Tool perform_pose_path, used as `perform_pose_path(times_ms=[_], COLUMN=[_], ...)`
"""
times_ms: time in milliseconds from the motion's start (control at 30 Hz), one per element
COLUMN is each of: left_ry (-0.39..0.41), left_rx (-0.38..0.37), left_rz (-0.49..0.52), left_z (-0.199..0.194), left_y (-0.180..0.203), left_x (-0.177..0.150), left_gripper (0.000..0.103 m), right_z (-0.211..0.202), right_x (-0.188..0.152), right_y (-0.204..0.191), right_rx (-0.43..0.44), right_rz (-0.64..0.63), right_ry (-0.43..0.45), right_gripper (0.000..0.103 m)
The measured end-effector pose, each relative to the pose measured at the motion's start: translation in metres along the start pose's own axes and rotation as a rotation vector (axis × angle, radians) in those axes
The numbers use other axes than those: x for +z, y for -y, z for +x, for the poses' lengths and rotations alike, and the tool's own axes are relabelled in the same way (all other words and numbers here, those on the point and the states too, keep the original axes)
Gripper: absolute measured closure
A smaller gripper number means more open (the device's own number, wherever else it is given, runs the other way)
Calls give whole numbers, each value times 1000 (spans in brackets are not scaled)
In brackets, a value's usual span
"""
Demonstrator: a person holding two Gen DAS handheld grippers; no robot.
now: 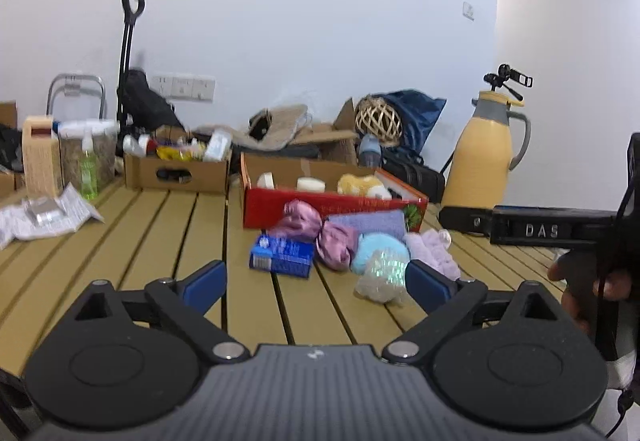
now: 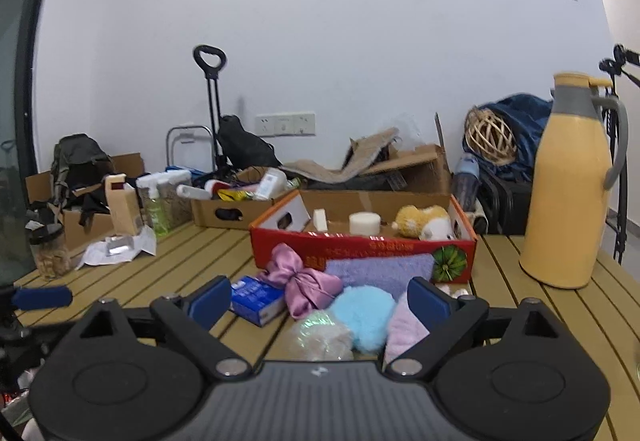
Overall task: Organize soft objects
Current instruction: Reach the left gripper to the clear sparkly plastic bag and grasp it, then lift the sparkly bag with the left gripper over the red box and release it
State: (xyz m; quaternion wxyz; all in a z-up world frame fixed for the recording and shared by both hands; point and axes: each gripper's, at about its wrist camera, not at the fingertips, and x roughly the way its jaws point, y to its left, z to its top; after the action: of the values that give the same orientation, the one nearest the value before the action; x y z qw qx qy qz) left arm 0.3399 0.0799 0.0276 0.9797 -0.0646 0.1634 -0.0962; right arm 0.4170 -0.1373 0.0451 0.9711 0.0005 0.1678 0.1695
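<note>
A red cardboard box (image 1: 332,207) (image 2: 360,247) stands mid-table, holding a yellow plush toy (image 2: 424,222), a white round sponge (image 2: 363,223) and a white block (image 2: 319,219). In front of it lie a pink satin bow (image 2: 300,281), a purple towel (image 2: 380,269), a light blue puff (image 2: 362,315), an iridescent mesh ball (image 2: 320,335), a pale pink cloth (image 2: 404,329) and a blue packet (image 2: 256,299). My left gripper (image 1: 316,285) is open and empty, short of the pile. My right gripper (image 2: 318,305) is open and empty, just before the puff and mesh ball.
A yellow thermos jug (image 2: 568,185) stands at the right on the slatted wooden table (image 1: 160,241). A brown box of bottles (image 1: 176,169), a green spray bottle (image 1: 88,169) and crumpled paper (image 1: 44,217) sit at the left. Bags and a trolley stand behind.
</note>
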Motion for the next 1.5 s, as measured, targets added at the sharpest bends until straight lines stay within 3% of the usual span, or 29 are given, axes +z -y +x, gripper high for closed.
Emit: perform_pose_path(times_ms=[400,567,867,933,1000,1100,1200,1233,1267,1300,1400,1500], left_ry=[-43,-29,-135,-159,-174,-181,-202,-232,-260,-274,-221,-141], left_rx=[-13,-33,10,-12,-20,-24,-82,-91,-93,-101,-111,-74], left_rz=[9,7,-2,-11,-14,-25,-53,-50,-46,-49,-75,-117], left_z=[34,46,104,118,135,161,186,194,201,202,186,163], left_y=[2,12,35,41,49,57,65,67,70,70,62,37], left_x=[-18,-18,-19,-17,-12,-5,-2,-4,-8,-11,-7,2], left_gripper=[5,4,4,5,14,18,21,28,52,57,61,61], right_z=[25,18,23,29,38,53,59,60,62,63,69,80], right_x=[-31,-45,-67,-66,-60,-49,-41,-39,-38,-37,-32,-22], right_y=[10,28,60,68,76,89,103,106,108,110,115,106], right_rx=[12,6,46,59,38,1,4,-2,-8,-8,21,105], right_rz=[33,41,47,67,81,119,159,163,161,156,155,112], right_ry=[-36,-32,-27,-12,-17,-27,7,17,21,20,14,-11], right_gripper=[8,8,8,9,16,26,30,30,30,32,36,36])
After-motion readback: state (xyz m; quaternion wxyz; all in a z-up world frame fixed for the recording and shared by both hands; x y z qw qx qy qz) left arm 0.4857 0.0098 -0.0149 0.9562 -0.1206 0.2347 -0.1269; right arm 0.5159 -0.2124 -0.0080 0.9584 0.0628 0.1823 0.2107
